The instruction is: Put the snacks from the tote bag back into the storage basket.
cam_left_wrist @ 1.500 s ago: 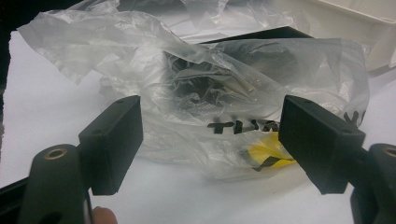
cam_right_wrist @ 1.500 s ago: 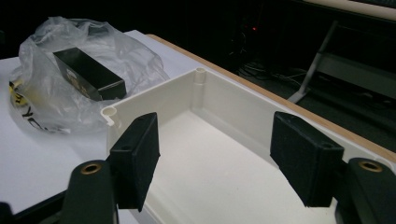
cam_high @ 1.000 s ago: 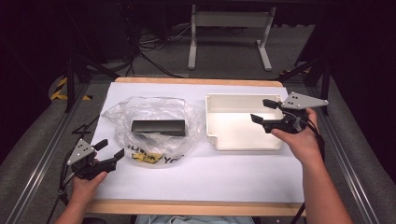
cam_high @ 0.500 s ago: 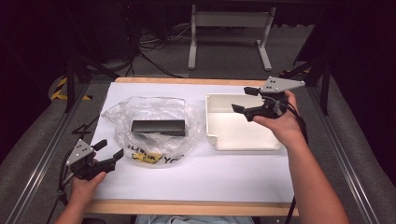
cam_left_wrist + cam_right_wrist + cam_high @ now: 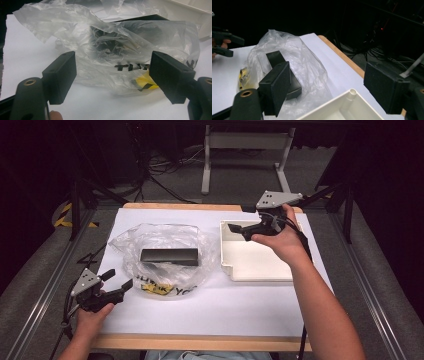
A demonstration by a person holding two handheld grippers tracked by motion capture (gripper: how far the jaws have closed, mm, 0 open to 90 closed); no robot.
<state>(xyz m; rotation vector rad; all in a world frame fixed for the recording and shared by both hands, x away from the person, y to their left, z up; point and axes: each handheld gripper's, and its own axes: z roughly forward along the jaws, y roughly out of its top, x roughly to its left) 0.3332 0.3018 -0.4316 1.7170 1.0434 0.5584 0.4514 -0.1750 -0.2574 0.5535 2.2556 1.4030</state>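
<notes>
Right gripper [image 5: 239, 230] has swung left from the tabletop's right edge and is now hovering over the white tray [image 5: 260, 262] at its far-left corner, jaws spread wide, holding nothing. Likely heading for the plastic bag [image 5: 165, 255] mid-table with 1 black box [image 5: 169, 256] on it. Left gripper [image 5: 119, 281] is staying parked near the front-left corner, also wide open, empty, aimed at the bag.
</notes>
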